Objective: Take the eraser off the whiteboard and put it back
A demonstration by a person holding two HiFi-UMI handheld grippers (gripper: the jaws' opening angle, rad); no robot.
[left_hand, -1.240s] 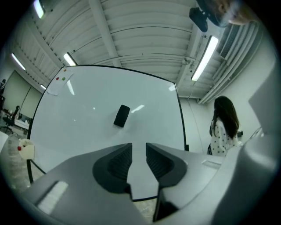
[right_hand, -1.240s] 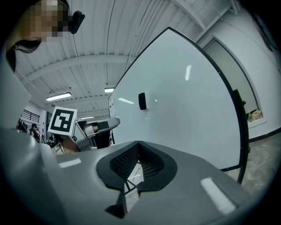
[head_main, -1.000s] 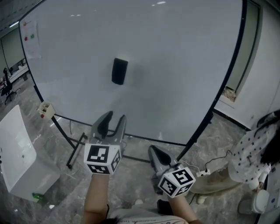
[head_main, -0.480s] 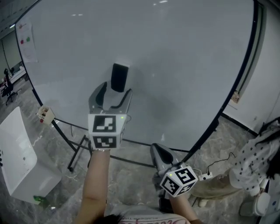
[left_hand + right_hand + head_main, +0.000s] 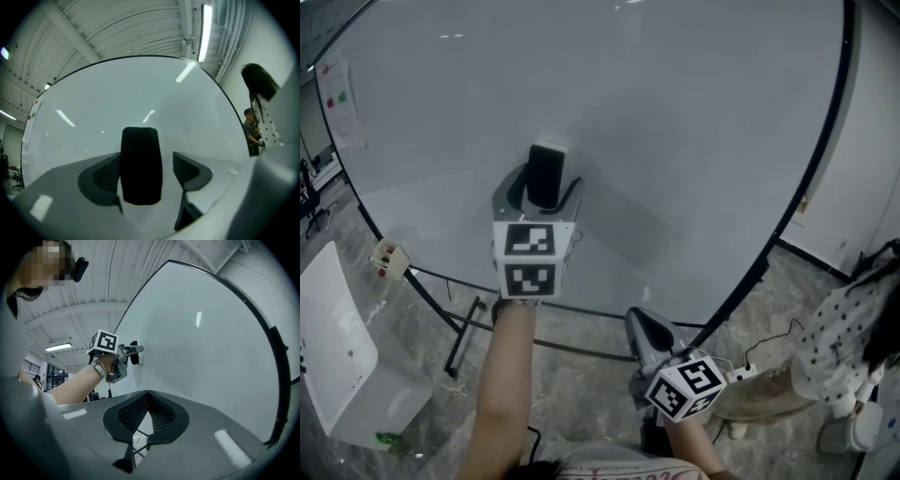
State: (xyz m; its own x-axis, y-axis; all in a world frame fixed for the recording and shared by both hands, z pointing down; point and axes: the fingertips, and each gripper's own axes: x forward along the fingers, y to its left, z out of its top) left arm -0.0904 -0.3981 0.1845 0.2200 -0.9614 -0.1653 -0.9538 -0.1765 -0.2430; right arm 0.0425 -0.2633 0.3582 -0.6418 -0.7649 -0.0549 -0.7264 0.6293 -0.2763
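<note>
A black oblong eraser (image 5: 141, 172) clings upright to the big white whiteboard (image 5: 694, 141), left of its middle, well clear of every edge; the left claw (image 5: 543, 190) brackets it, jaws opening, not pinching; the right claw (image 5: 643, 330) hangs clenched, empty; the eraser looks light, slightly soft, likely magnetic; best squeezed across its long sides.

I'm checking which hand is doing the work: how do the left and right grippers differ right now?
The left gripper is raised to the whiteboard; the right gripper is held lower, short of it. The left gripper's jaws are opening with the black eraser between them; the right gripper's jaws are together and empty. Both face the board.
</note>
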